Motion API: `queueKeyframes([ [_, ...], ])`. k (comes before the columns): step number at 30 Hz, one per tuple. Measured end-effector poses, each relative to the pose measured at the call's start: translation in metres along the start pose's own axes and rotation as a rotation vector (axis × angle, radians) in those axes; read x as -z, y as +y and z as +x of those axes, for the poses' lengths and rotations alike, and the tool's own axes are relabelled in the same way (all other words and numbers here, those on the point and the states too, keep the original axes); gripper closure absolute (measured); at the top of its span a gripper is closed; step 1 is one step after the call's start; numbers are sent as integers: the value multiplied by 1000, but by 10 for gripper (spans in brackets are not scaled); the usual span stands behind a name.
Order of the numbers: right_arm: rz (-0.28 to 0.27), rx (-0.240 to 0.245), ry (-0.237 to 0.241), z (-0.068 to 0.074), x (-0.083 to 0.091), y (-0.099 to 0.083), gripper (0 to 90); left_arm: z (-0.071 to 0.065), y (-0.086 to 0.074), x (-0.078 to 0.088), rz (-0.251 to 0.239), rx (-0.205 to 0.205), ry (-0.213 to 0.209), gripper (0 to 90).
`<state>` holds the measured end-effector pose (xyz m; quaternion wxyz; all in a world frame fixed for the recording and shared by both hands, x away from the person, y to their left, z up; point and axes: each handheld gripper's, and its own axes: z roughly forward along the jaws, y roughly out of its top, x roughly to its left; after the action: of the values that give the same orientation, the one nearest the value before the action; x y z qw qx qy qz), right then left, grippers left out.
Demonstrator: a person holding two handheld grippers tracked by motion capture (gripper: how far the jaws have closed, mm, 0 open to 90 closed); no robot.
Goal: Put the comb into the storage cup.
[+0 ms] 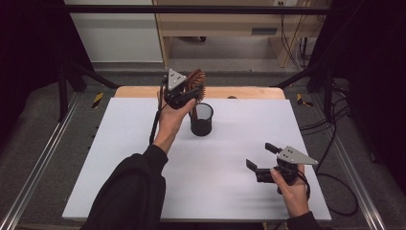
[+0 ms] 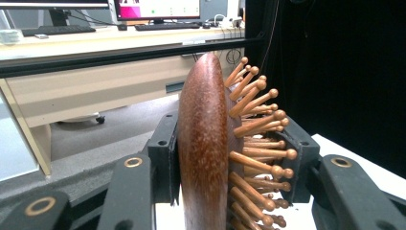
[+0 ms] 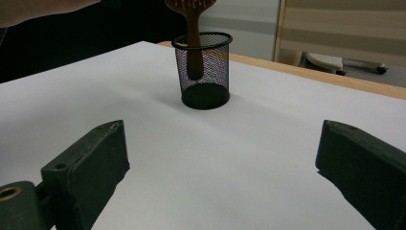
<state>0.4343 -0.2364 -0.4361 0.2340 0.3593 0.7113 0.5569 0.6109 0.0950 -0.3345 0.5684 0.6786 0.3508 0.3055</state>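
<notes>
While I hold the left tongs (image 1: 184, 93) clenched on the wooden hairbrush (image 2: 210, 143), its handle hangs inside the black mesh cup (image 3: 203, 69) standing on the white worktop (image 1: 143, 158). My right tongs (image 1: 261, 160) rest released, well apart. Beyond the worktop's wooden edge lie grey floor and desks.

Mesh cup (image 1: 201, 120) sits toward the table's (image 1: 119, 158) far edge; hairbrush (image 1: 195, 82) handle stands in it, head above its rim.

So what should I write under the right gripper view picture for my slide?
Wooden hairbrush held handle-down inside the black mesh cup, seen between the right gripper's open jaws.
</notes>
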Motion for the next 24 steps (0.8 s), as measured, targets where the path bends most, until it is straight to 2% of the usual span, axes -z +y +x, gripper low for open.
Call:
queueKeyframes([
  [4, 1, 7, 6, 0, -1, 0, 45, -1, -2, -1, -4, -10, -8, 509],
  [9, 2, 6, 4, 0, -1, 0, 45, -6, -4, -3, 1, -43, -6, 508],
  [17, 8, 9, 11, 2, -2, -1, 45, -12, -8, -6, 2, -62, -11, 508],
  [24, 7, 8, 14, 2, -2, -1, 45, -19, -9, -7, 9, -117, -7, 508],
])
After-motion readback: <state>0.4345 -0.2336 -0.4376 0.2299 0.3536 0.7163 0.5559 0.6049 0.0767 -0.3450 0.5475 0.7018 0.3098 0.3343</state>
